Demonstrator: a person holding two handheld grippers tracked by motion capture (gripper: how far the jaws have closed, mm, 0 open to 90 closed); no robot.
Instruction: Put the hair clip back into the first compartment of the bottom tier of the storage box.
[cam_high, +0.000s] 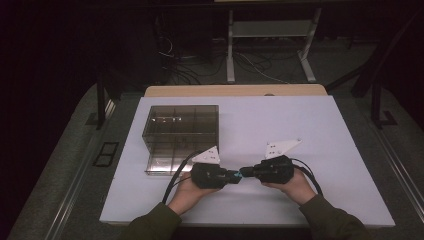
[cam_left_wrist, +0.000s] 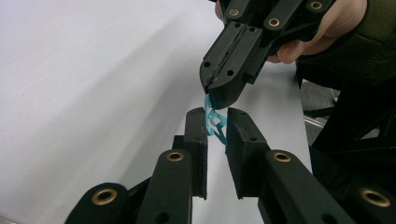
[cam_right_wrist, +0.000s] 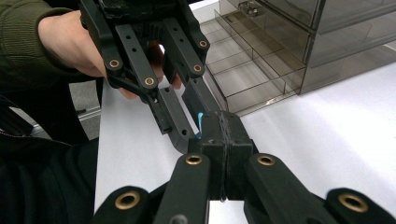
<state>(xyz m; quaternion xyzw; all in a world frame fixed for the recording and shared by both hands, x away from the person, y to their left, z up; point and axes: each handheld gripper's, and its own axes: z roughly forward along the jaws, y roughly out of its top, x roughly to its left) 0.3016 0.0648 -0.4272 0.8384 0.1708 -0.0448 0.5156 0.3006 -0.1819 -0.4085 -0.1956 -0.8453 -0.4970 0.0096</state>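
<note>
Hanging from the closed jaws of the right gripper (cam_left_wrist: 219, 95), the thin blue clip (cam_left_wrist: 215, 122) sits between the open left gripper (cam_left_wrist: 217, 126) jaws, and a mistimed release could drop it onto the white table (cam_high: 300, 125).

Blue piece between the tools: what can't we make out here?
- Blue piece: its pinched end is hidden inside the shut right tool in the left gripper view; too small to identify in the high view.
- Organizer box: contents unreadable in the high view, dim and glary; cut off by the edge in the right gripper view.
</note>
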